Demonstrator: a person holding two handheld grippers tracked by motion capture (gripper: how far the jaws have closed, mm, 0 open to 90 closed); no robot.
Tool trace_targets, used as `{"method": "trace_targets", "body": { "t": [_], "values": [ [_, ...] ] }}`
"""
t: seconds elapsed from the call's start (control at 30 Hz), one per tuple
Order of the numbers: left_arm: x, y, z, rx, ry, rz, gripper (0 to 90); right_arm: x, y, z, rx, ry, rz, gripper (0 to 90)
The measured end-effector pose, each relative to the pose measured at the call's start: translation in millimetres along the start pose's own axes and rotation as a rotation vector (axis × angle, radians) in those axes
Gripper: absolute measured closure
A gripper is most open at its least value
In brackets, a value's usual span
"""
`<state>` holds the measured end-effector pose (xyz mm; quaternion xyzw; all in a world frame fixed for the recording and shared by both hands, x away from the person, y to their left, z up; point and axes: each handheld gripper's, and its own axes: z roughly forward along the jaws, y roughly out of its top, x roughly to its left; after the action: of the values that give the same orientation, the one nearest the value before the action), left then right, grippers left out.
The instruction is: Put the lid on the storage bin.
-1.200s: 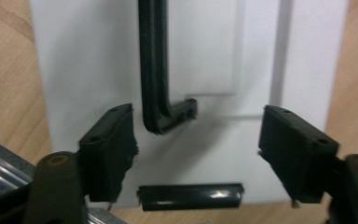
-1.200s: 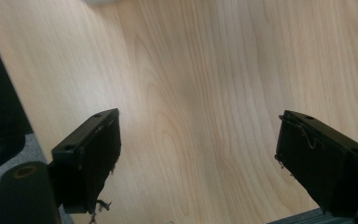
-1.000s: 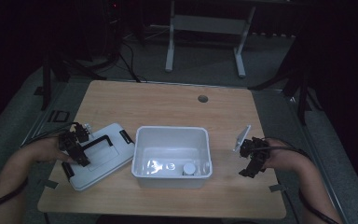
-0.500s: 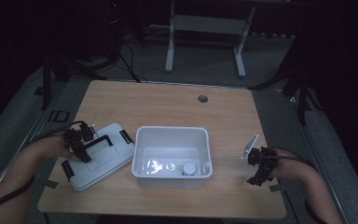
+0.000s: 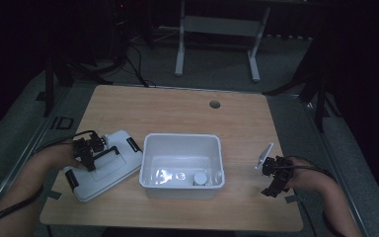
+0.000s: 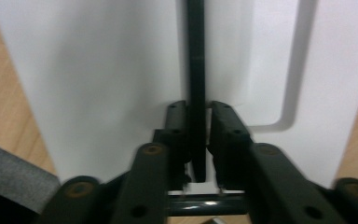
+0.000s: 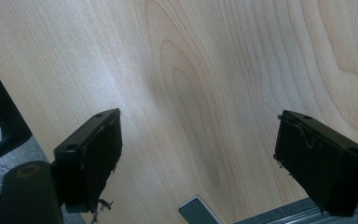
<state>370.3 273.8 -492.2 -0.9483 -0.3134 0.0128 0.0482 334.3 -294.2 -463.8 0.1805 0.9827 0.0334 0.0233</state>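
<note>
Wooden table (image 5: 177, 113), white bin (image 5: 182, 146) holding small jars (image 5: 200, 177), left gripper (image 6: 198, 122) just clamped on lid handle (image 6: 196, 70), right gripper (image 7: 198, 154) wide, empty.

The left gripper (image 5: 93, 150) sits near the table's left edge, its forearm (image 5: 17, 187) reaching in from the front-left corner; its jaws have just been closing and now clamp a thin black bar. The right gripper (image 5: 272, 175) hovers by the right edge, jaws spread wide with nothing between them.
</note>
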Motion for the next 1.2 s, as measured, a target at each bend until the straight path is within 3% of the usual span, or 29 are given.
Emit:
{"method": "trace_targets", "body": {
  "t": [0.03, 0.13, 0.3, 0.57, 0.83, 0.93, 1.2],
  "values": [
    [-0.1, -0.1, -0.2, -0.003, 0.015, -0.002, 79.4, -0.4, -0.1, 0.2, 0.002, 0.000, 0.001, 14.6],
    [4.5, -2.2, 0.2, -0.018, -0.013, -0.049, 82.6, -0.6, -0.1, 1.0, 0.004, 0.003, 0.000, 14.6],
    [6.9, -3.2, 0.0, -0.028, -0.027, -0.056, 83.1, -0.3, 0.4, 0.8, 0.005, 0.008, 0.003, 14.6],
    [7.3, -10.7, -14.6, -0.051, -0.069, -0.017, 83.2, -1.1, 1.4, 2.2, 0.009, 0.008, 0.003, 14.6],
    [4.6, -27.6, -39.7, -0.060, -0.070, 0.003, 83.2, -0.5, 4.3, 0.4, 0.002, 0.002, -0.002, 14.6],
    [3.1, -34.7, -52.6, -0.066, -0.061, 0.007, 83.2, -0.8, 4.6, 0.5, 0.004, 0.002, -0.002, 14.6],
    [2.7, -52.2, -89.1, -0.102, 0.016, -0.001, 83.2, -0.4, 4.9, 0.9, 0.012, 0.004, -0.004, 14.6]
  ]
}}
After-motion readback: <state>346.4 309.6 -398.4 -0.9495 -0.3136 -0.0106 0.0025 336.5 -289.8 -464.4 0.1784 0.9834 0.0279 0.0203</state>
